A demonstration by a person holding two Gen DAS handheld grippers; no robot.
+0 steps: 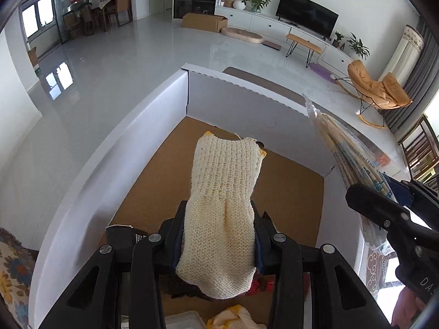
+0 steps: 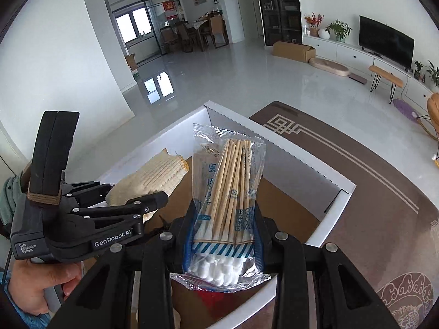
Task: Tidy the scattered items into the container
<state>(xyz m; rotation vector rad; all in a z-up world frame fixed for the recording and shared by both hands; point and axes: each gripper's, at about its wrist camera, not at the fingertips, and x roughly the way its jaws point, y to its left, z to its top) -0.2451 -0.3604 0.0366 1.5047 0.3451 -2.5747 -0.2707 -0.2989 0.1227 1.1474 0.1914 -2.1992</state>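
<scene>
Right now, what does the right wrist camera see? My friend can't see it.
The right claw grips a bag of cotton swabs above a white box. Beside it, the left claw holds a knitted glove.

Cream knitted glove (image 1: pixel 219 213) between left hand-held gripper (image 1: pixel 218 233) pads, above white box (image 1: pixel 142 126) with brown floor.

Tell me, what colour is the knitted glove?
Cream, with yellow trim at its edge; the knitted glove shows best in the left wrist view.
</scene>
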